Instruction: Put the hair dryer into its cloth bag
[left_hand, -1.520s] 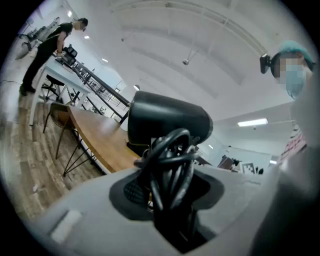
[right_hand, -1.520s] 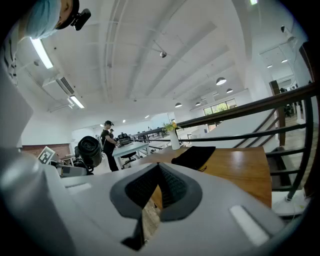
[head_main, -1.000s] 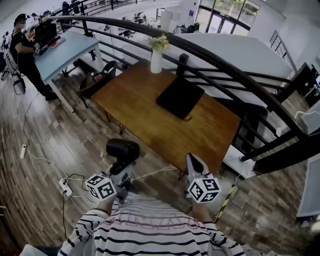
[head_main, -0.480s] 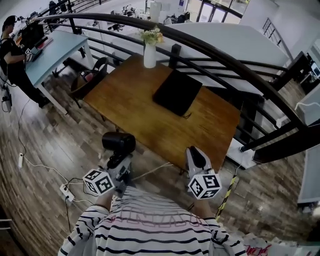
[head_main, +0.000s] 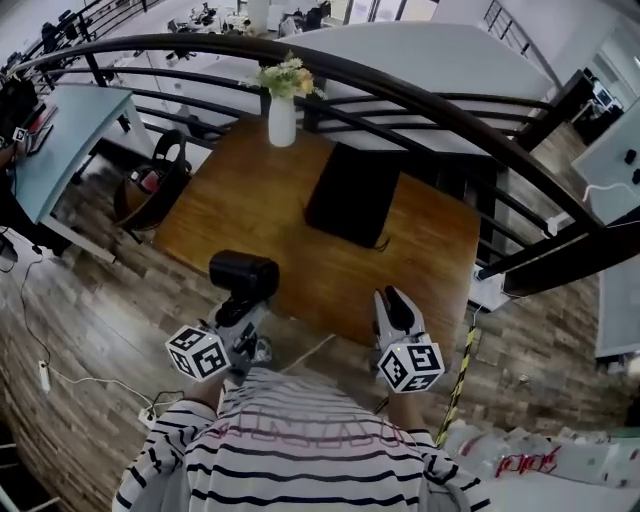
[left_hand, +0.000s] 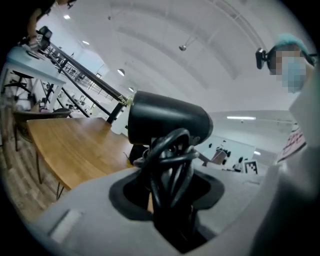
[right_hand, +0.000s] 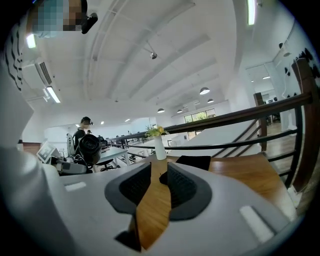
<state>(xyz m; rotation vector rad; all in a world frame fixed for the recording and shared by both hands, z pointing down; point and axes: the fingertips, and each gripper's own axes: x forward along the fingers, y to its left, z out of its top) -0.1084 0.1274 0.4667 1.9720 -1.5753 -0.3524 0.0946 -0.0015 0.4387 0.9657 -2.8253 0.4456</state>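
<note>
My left gripper (head_main: 238, 318) is shut on the black hair dryer (head_main: 243, 275), gripping its handle and the coiled cord; the barrel stands above the jaws (left_hand: 167, 120). It hovers over the near edge of the wooden table (head_main: 230, 200). The flat black cloth bag (head_main: 352, 193) lies further back on the table, also visible past my right gripper (right_hand: 195, 162). My right gripper (head_main: 396, 310) is over the table's near right part. Its jaws have just been opening and stand open with nothing between them (right_hand: 159, 185).
A white vase with flowers (head_main: 281, 115) stands at the table's far edge. A dark curved railing (head_main: 440, 110) runs behind the table. A chair (head_main: 150, 185) sits at its left end, and a yellow-black striped bar (head_main: 462, 372) at the near right.
Both grippers have moved forward to the table's near edge, the hair dryer going along with the left one. The right gripper's jaws have parted.
</note>
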